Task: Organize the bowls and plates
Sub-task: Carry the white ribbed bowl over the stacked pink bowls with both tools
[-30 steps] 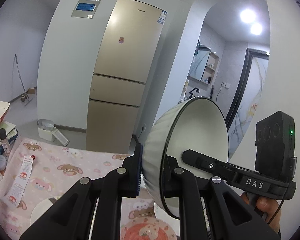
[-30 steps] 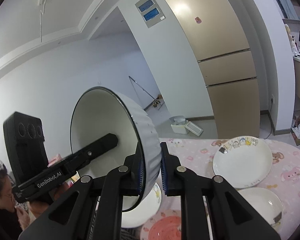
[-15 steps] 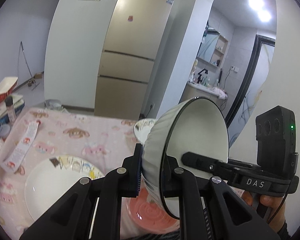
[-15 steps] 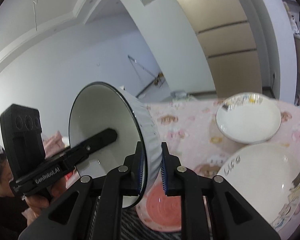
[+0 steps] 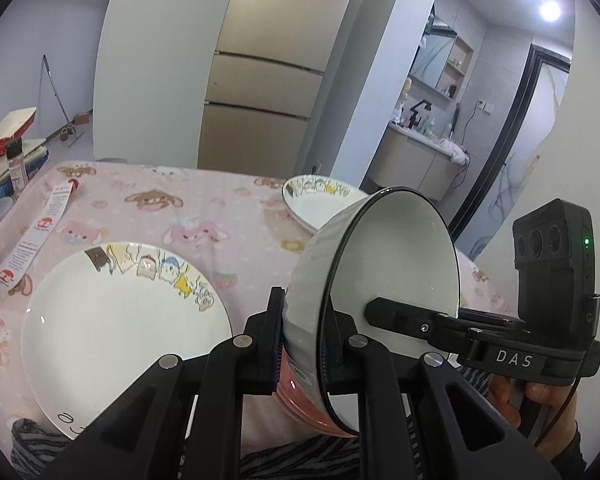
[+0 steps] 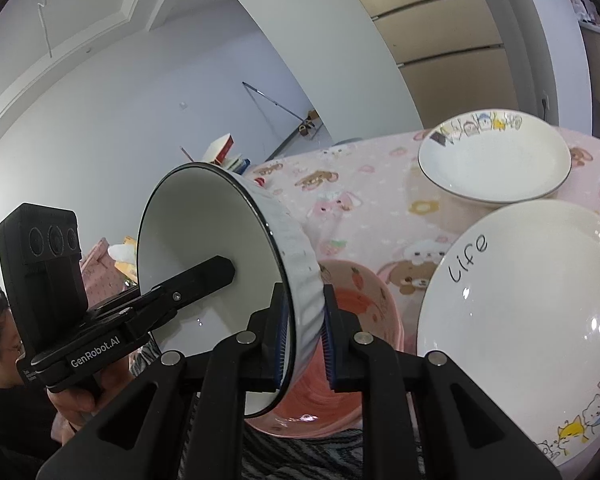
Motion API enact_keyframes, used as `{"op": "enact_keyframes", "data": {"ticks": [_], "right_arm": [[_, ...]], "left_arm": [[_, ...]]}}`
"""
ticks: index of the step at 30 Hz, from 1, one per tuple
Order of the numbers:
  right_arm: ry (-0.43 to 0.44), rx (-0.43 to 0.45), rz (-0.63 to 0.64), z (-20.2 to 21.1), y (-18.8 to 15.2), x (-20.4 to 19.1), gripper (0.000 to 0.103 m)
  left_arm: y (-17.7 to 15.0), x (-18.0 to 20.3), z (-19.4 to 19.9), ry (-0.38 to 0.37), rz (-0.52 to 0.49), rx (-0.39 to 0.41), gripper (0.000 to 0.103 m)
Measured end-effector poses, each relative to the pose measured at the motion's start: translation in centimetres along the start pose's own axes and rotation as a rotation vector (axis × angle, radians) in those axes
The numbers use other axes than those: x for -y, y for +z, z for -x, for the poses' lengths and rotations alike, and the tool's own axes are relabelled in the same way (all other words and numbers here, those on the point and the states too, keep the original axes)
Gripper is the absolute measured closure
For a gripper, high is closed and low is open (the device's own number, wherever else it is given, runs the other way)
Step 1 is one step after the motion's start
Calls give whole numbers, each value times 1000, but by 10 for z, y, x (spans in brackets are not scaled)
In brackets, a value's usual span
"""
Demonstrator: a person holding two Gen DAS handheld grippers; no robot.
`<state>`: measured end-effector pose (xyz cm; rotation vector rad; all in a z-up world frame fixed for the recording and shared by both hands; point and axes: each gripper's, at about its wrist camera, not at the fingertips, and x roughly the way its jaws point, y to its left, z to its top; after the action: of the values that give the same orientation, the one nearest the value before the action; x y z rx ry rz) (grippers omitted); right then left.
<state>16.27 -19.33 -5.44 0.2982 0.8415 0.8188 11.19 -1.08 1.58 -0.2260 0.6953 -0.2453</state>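
The white ribbed bowl (image 5: 372,280), glazed, rigid and likely slippery and breakable, hangs tilted just above the pink bowl (image 6: 340,320) on the tabletop (image 5: 228,208), pinched at opposite rim walls by the left gripper (image 5: 300,344) and right gripper (image 6: 304,340).

1. The left gripper (image 5: 300,336) is matte black, with silver round screws along its linkage bars and blue ribbed pads.
2. The right gripper (image 6: 302,332) looks the same.
3. Behind its fingers sits a black camera block with three lenses, a green light, white "DAS" lettering and a thin cable.
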Motion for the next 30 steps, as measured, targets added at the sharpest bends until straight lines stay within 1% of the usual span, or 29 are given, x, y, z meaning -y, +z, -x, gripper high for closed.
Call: {"op": "enact_keyframes", "data": {"ticks": [6, 10, 12, 18, 22, 30], "right_arm": [[-29, -32, 21, -8, -5, 3, 85], [-34, -24, 27, -8, -6, 3, 85], [-52, -17, 46, -8, -7, 0, 85], [-149, -14, 137, -8, -10, -13, 84], [-232, -13, 222, -9, -14, -23, 84], [-230, -11, 228, -6, -13, -20, 83]], "left_arm": [[-5, 0, -10, 21, -5, -37, 88], [-6, -1, -12, 22, -4, -42, 87], [-7, 0, -14, 38, -14, -43, 86], [-11, 3, -18, 75, -41, -51, 85], [-14, 11, -21, 146, -99, -43, 86], [-15, 13, -21, 174, -128, -32, 86]]}}
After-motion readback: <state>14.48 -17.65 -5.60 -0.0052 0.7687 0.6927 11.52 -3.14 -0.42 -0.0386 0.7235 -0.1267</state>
